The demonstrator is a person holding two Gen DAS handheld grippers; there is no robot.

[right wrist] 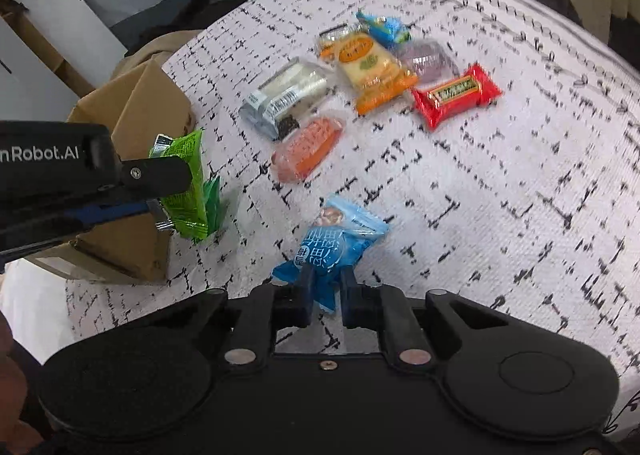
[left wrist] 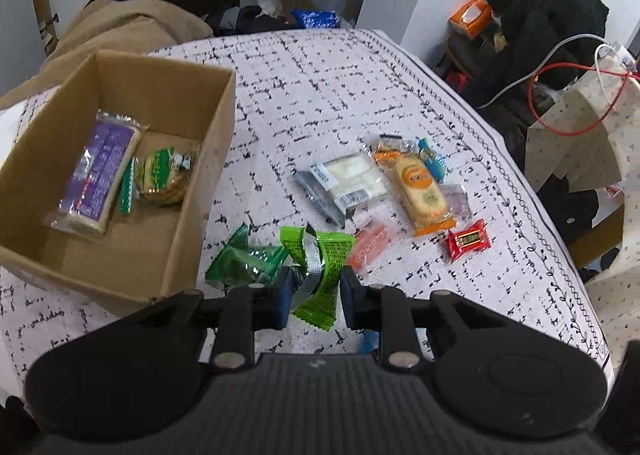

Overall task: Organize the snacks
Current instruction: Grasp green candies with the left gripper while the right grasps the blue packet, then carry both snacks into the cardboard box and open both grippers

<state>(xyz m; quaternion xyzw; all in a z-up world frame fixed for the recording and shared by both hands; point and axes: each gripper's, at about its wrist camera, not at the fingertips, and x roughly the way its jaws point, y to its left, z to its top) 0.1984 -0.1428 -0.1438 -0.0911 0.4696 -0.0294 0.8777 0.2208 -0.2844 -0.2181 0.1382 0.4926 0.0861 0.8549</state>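
My left gripper (left wrist: 314, 295) pinches a lime-green packet (left wrist: 320, 267) at bottom centre of the left view; its long axis runs up the frame, upper end tilted right, lifted beside the cardboard box (left wrist: 192, 191) at left. My right gripper (right wrist: 326, 291) clamps a blue packet (right wrist: 332, 243) at lower centre of the right view, long axis leaning upper right, lower tail between the pads.
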